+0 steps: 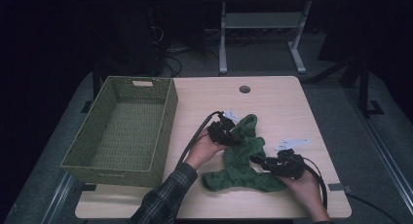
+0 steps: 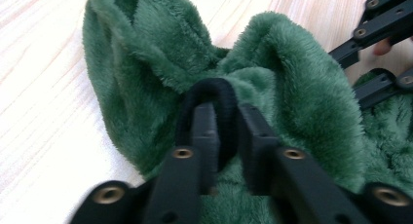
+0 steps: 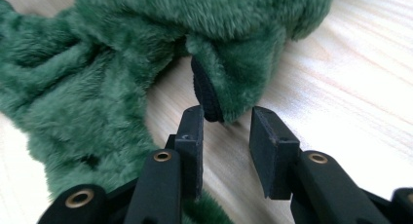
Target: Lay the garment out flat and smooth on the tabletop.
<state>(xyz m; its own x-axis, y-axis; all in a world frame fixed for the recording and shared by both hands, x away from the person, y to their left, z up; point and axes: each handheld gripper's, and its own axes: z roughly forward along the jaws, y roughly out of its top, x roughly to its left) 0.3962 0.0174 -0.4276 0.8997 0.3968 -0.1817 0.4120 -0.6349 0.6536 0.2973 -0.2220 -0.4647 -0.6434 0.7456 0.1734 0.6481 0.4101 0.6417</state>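
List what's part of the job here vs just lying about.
In the job:
- green fleece garment
- its black cuff band
- left gripper, pinching that band
- right gripper, open at another cuff

Lying about:
- green woven basket
- table

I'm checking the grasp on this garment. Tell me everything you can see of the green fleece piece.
The fleece piece is dark green, plush and fuzzy, with black ribbed cuffs. It lies crumpled on the wooden table, right of the basket, limbs splayed. The left gripper pinches one black cuff at its upper end; the right gripper has its jaws apart at another black-edged cuff near the bottom, one jaw touching it, not clamped.
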